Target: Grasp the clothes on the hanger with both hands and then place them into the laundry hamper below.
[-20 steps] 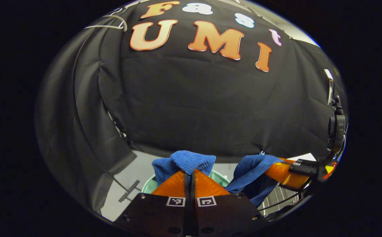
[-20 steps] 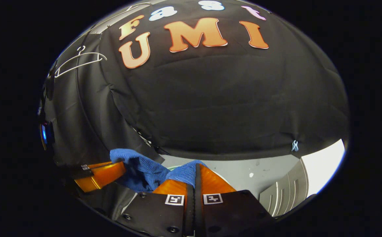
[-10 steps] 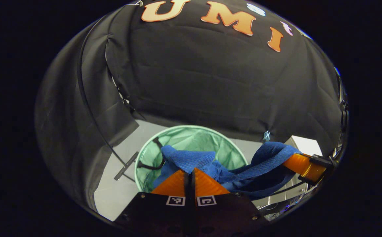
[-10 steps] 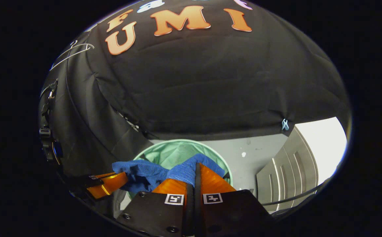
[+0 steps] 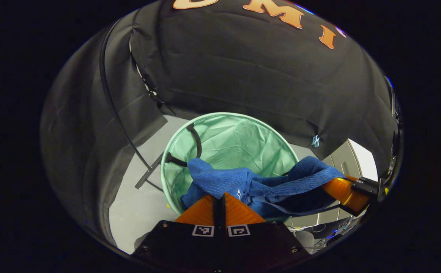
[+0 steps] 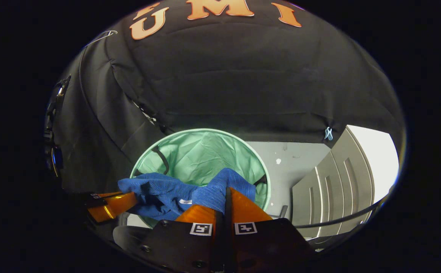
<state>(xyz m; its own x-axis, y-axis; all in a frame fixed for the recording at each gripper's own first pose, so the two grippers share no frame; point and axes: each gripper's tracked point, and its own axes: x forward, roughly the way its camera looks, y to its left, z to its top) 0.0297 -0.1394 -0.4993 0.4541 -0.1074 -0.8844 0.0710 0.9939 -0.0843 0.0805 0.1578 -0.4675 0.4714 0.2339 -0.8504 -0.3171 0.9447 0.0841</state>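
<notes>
Left gripper view shows the left gripper (image 5: pixel 219 198) with its orange fingers pressed together on a fold of the blue garment (image 5: pixel 243 184). The cloth stretches across to the right gripper (image 5: pixel 328 184), which pinches its other end. In the right gripper view, the right gripper (image 6: pixel 226 192) is likewise clamped on the garment. The cloth hangs between them over the open mouth of the green hamper (image 6: pixel 201 151), which stands on the grey floor (image 6: pixel 292 167).

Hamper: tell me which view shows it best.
The left gripper view: the hamper shows most of its rim, lining and a black strap there. In the right gripper view it sits smaller, its near side covered by the blue garment.
</notes>
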